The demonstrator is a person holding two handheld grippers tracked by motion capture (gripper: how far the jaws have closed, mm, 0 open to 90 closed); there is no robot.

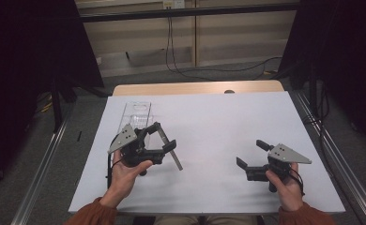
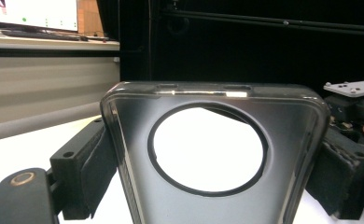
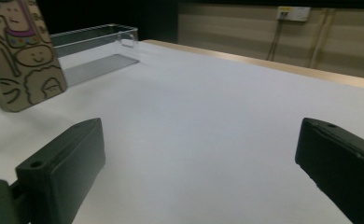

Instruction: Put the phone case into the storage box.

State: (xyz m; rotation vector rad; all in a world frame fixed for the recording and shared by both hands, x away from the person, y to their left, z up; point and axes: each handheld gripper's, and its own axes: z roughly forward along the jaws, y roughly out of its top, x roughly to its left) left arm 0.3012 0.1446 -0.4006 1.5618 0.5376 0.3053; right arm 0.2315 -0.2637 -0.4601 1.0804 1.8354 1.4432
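**Phone case held in L gripper, R gripper empty**

Person at the white table (image 1: pixel 209 122), one gripper per hand. L gripper (image 1: pixel 164 138) is closed onto a phone case (image 1: pixel 171 151), jaws pressing on both its long edges. From above the case shows edge-on as a thin grey strip, standing on edge w/ its lower end by the table top; can't tell if it touches. In the left gripper view the case (image 2: pixel 138 163) is seen from the inside: dark, glossy, w/ a big round camera cutout, pads tight on either side. In the right gripper view its outer face (image 3: pixel 21 51) shows cartoon doodles on a tan ground.

R gripper (image 1: pixel 251 157) sits near the table's right side, well apart from the L one, jaws wide open, nothing between them, just above bare table.

A clear plastic tray (image 1: pixel 136 115) lies just behind the L gripper, near the table's left-rear part.
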